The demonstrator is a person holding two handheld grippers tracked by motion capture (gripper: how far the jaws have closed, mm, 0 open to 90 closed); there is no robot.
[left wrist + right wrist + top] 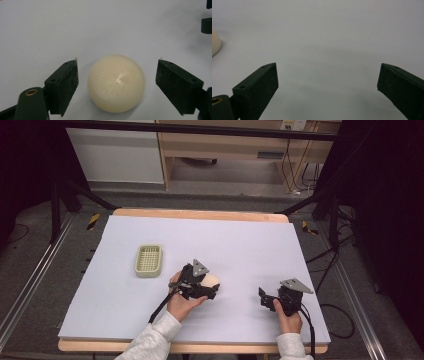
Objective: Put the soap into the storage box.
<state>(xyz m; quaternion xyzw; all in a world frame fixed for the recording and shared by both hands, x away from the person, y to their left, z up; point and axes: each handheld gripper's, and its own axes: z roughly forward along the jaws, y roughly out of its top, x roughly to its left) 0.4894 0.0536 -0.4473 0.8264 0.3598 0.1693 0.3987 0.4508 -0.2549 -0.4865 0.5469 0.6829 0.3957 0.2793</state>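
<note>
A cream, rounded bar of soap (116, 83) lies on the white table sheet, straddled by the jaws of my left gripper (117, 86). Both jaws stand apart from the soap with a gap on each side, so this gripper is open. From above, the soap (213, 280) peeks out past the left gripper (214, 291) near the table's middle. My right gripper (264, 299) rests to the right near the front edge, open with nothing between its jaws (328, 87). The soap's edge (215, 43) shows at the far left of the right gripper view.
A pale green slotted soap dish (149, 260) sits left of centre, behind and to the left of the left gripper. The white sheet (240, 240) covers a wooden table. Black frame legs and cables stand beyond the table's edges.
</note>
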